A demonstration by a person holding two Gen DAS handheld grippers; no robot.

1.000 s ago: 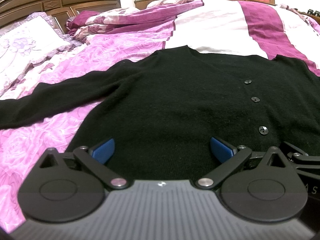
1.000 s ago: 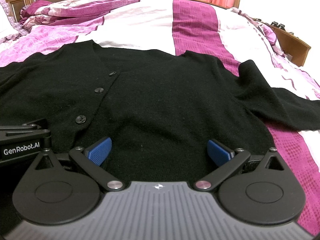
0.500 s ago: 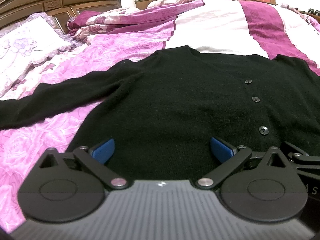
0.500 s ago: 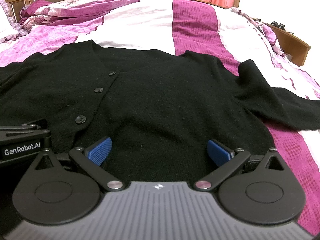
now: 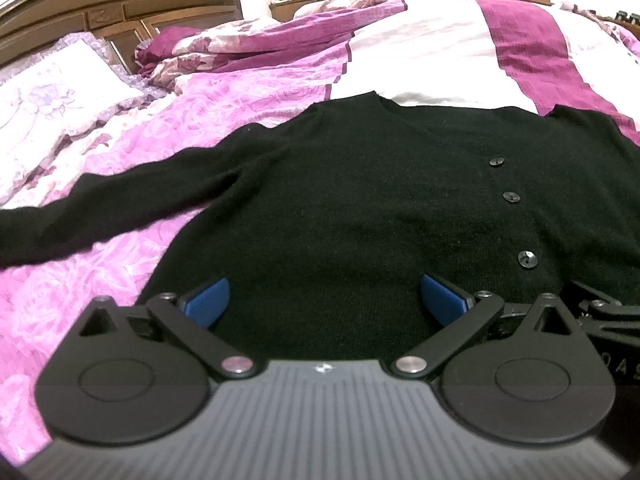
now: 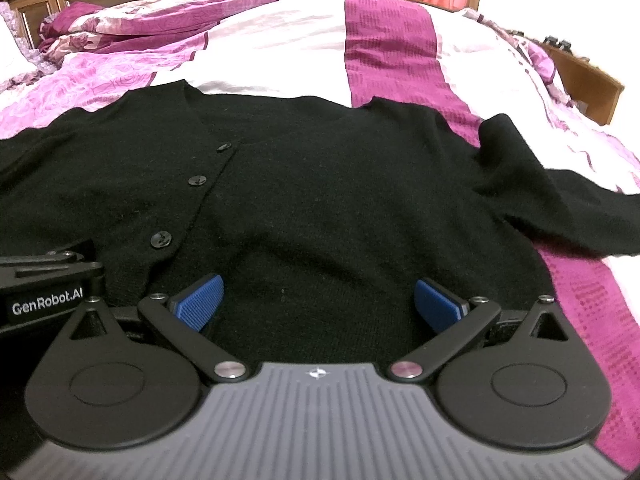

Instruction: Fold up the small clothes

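Observation:
A black buttoned cardigan (image 5: pixel 360 200) lies spread flat on the bed, collar away from me, and also shows in the right wrist view (image 6: pixel 340 200). Its left sleeve (image 5: pixel 100 208) stretches out to the left; its right sleeve (image 6: pixel 560 208) stretches out to the right. My left gripper (image 5: pixel 324 300) is open with blue pads wide apart over the hem, left of the button row (image 5: pixel 512 197). My right gripper (image 6: pixel 316 304) is open over the hem, right of the buttons (image 6: pixel 197 181). Neither holds cloth. Each gripper's body shows at the edge of the other's view.
The bed has a pink, purple and white cover (image 5: pixel 420 52). A pillow (image 5: pixel 52 104) and wooden headboard (image 5: pixel 112 4) are at the left. A crumpled quilt (image 5: pixel 260 48) lies behind the cardigan. The bed's wooden edge (image 6: pixel 588 80) is at the right.

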